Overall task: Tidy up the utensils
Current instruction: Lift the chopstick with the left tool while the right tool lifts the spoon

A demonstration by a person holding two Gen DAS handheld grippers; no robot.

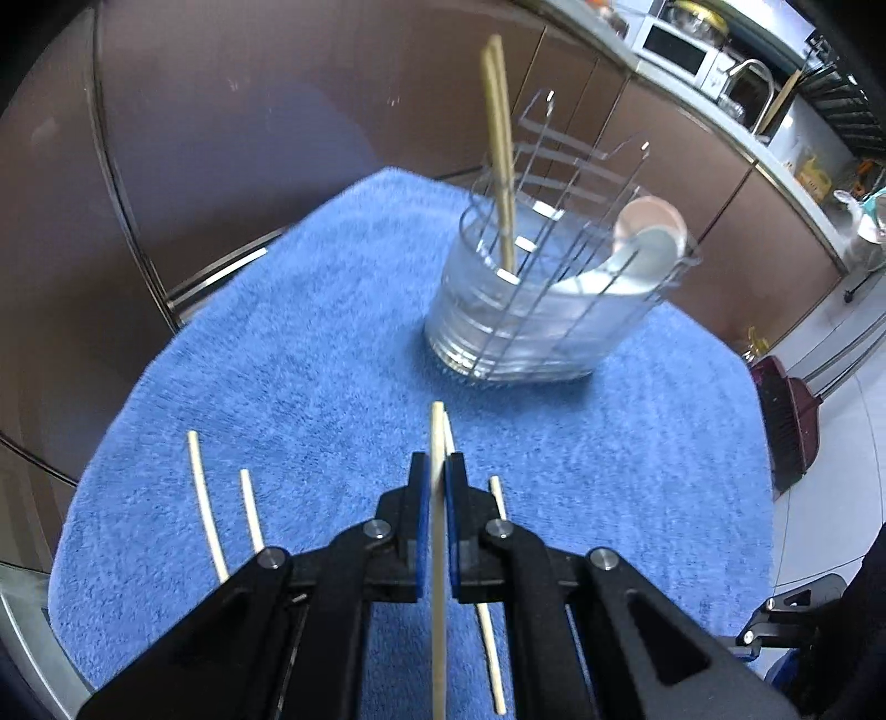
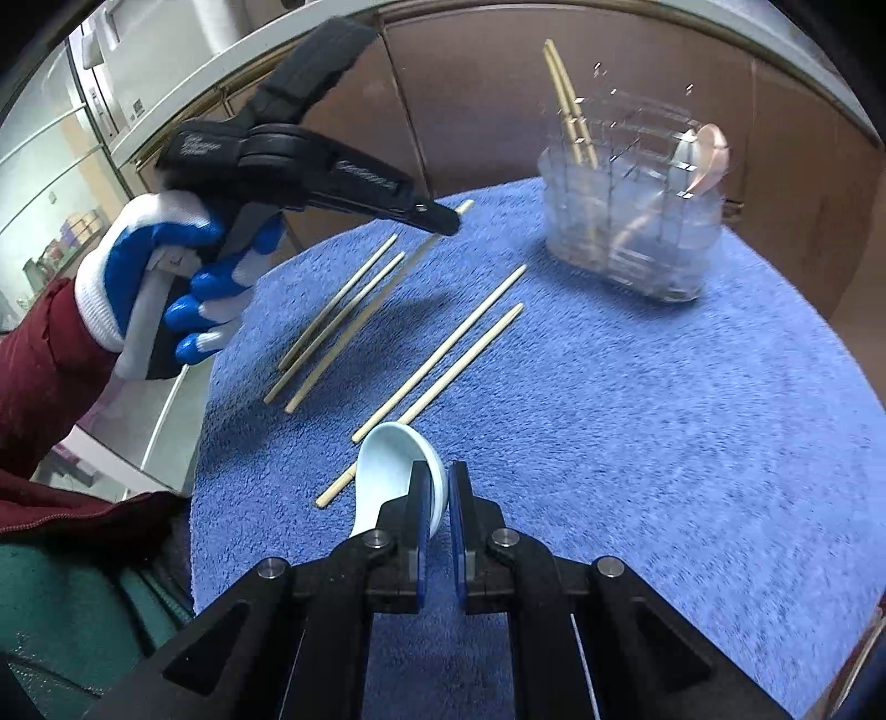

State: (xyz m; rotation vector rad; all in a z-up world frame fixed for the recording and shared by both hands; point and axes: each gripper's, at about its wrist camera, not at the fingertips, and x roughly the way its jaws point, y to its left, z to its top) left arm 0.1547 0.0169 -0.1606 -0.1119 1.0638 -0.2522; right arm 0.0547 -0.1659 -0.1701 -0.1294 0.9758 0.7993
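My left gripper point(image 1: 438, 476) is shut on a pale chopstick point(image 1: 438, 554), held above the blue towel point(image 1: 277, 360). In the right wrist view a gloved hand point(image 2: 183, 277) carries that left gripper point(image 2: 443, 221), the chopstick slanting through its tip. The right gripper point(image 2: 437, 487) is shut on the rim of a white ceramic spoon point(image 2: 387, 459), just over the towel point(image 2: 664, 443). A clear utensil holder point(image 1: 526, 321) point(image 2: 637, 232) stands at the far side, with two chopsticks point(image 1: 501, 166) upright in it and a pink spoon point(image 1: 653, 221) and a white spoon in another slot. Several loose chopsticks point(image 2: 443, 360) lie on the towel.
Brown cabinet doors point(image 1: 249, 111) rise close behind the towel-covered table. A counter with a microwave point(image 1: 673, 47) and a tap runs at the upper right. A dark red broom point(image 1: 786, 421) leans beyond the towel's right edge. A red sleeve point(image 2: 44, 360) fills the left.
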